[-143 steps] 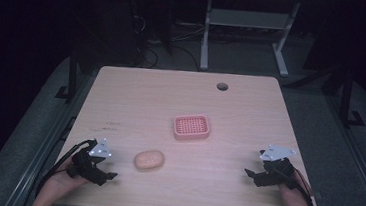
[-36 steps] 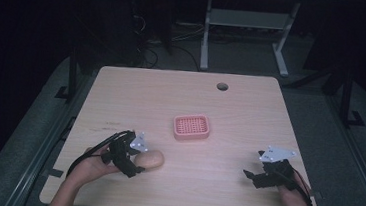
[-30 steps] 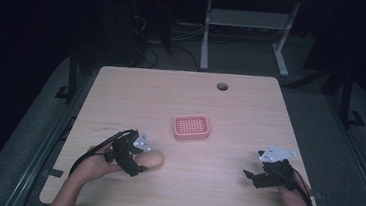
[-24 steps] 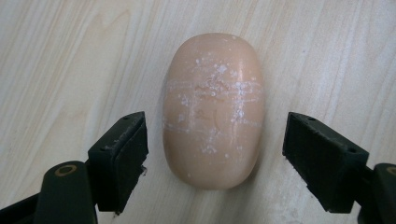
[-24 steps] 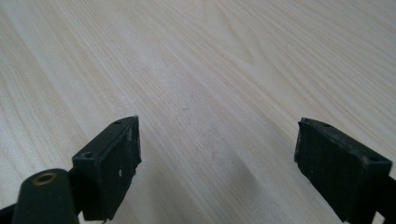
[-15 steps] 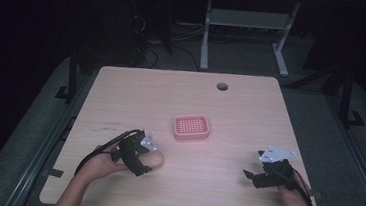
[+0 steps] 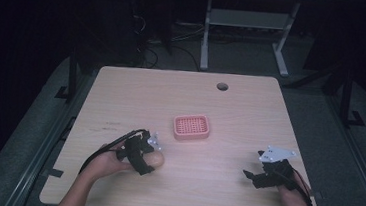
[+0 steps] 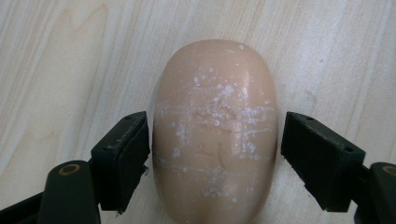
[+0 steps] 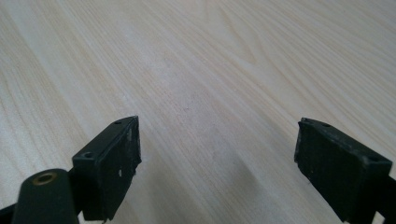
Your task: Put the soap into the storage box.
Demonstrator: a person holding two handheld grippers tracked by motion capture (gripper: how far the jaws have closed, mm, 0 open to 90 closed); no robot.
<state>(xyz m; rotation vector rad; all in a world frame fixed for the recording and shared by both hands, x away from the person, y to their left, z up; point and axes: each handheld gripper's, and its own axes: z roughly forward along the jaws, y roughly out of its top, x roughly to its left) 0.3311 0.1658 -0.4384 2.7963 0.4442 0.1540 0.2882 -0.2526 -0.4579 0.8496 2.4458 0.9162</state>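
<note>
The peach-coloured bar of soap (image 8: 215, 135) lies flat on the counter (image 7: 250, 114), toward the person's near left, and its long, rounded body runs straight up between the jaws of the left hand-held gripper (image 8: 215, 161). Those jaws stand apart, one on each long side: the left one looks to be just touching the bar, the right one has a thin gap, so nothing is clamped yet. Straddling the narrow width seems chosen to give the pads a flat, short span to close on. White flecks and scratches dull the bar's top. The pink slotted soap dish (image 7: 191, 127) sits near, toward the counter's middle, a likely place for the bar. The right hand-held gripper (image 9: 217, 172) rests well apart at the near right, jaws wide over bare wood
</note>
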